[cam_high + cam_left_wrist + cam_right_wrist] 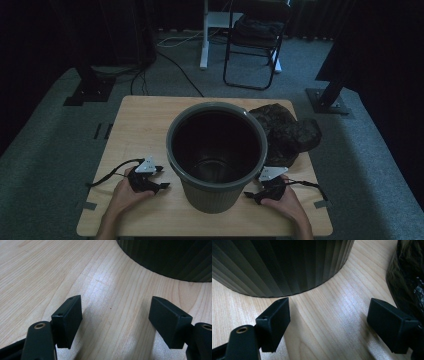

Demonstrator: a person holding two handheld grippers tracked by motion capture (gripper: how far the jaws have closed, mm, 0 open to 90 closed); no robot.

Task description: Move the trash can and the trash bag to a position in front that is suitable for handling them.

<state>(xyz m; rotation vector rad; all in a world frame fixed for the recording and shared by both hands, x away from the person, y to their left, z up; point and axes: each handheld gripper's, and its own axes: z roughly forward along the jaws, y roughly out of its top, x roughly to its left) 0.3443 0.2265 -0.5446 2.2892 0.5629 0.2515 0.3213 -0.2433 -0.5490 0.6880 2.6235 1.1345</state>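
Two grippers, left (159, 178) and right (256, 189), jaws apart and empty, flank the bin (216, 155); it looks light, stiff plastic, best gripped at its rim.

Grey-green ribbed bin (216, 155), black crumpled bag (290, 131), pale wood table (145, 125).

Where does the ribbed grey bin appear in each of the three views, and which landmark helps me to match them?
High view: the bin stands in the middle of the table, open and upright.
Left gripper view: its ribbed wall is at the top right.
Right gripper view: its ribbed wall covers the top left and middle.
Shared landmark: the light wooden table, whose grain shows under the bin in every view.
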